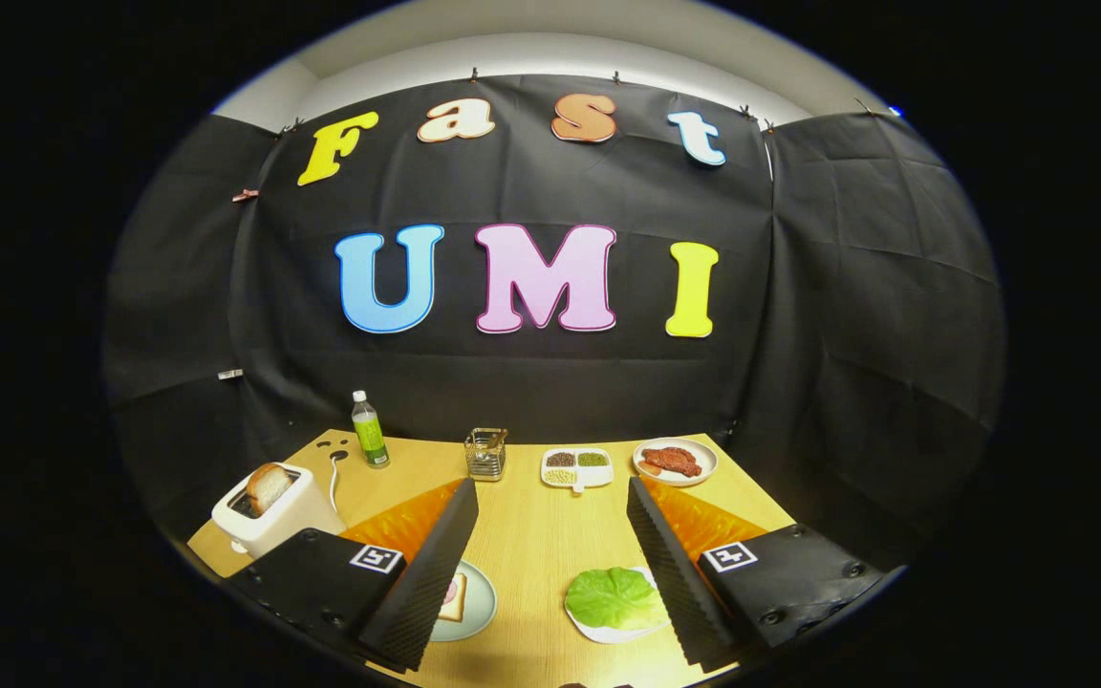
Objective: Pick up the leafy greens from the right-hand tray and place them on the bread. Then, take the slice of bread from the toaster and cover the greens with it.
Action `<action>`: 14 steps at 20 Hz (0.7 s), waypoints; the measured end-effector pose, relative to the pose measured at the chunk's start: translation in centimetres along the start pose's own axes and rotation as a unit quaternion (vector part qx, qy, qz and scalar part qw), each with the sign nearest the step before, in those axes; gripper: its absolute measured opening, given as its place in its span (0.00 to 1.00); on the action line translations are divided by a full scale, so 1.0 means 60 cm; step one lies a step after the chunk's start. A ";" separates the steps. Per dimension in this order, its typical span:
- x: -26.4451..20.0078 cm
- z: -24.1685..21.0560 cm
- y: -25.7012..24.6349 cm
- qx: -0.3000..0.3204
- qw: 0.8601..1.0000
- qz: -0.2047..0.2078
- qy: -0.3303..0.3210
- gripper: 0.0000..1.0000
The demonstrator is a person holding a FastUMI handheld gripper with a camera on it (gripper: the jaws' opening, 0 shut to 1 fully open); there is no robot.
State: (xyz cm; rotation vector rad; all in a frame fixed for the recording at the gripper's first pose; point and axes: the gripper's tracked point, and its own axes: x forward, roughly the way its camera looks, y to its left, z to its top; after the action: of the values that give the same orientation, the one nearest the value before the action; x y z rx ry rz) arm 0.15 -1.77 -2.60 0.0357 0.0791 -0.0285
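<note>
My gripper point(550, 506) hangs open above the wooden table, its fingers spread wide with nothing between them. A green lettuce leaf point(615, 597) lies on a white tray point(598, 633) close by the inner side of the right finger. Beside the left finger sits a pale plate point(482, 604) with a slice of bread point(455, 600) on it, partly hidden by that finger. A white toaster point(275, 516) stands to the left of the left finger, with a toasted slice point(268, 485) sticking up out of its slot.
Beyond the fingers, along the back of the table point(531, 545), stand a green bottle point(369, 430), a small wire holder point(485, 453), a divided dish of seeds point(577, 467) and a plate of meat point(674, 461). The toaster's cord point(334, 473) trails behind it.
</note>
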 end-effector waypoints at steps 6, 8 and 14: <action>0.003 -0.016 -0.016 -0.003 1.000 -0.004 0.016 0.98; 0.009 -0.027 -0.027 -0.005 1.000 -0.001 0.029 0.98; 0.040 -0.051 -0.051 -0.014 0.998 0.027 0.056 0.98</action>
State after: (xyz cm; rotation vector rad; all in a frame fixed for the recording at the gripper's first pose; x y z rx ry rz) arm 2.23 -4.80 -5.96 0.0115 0.1895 0.0287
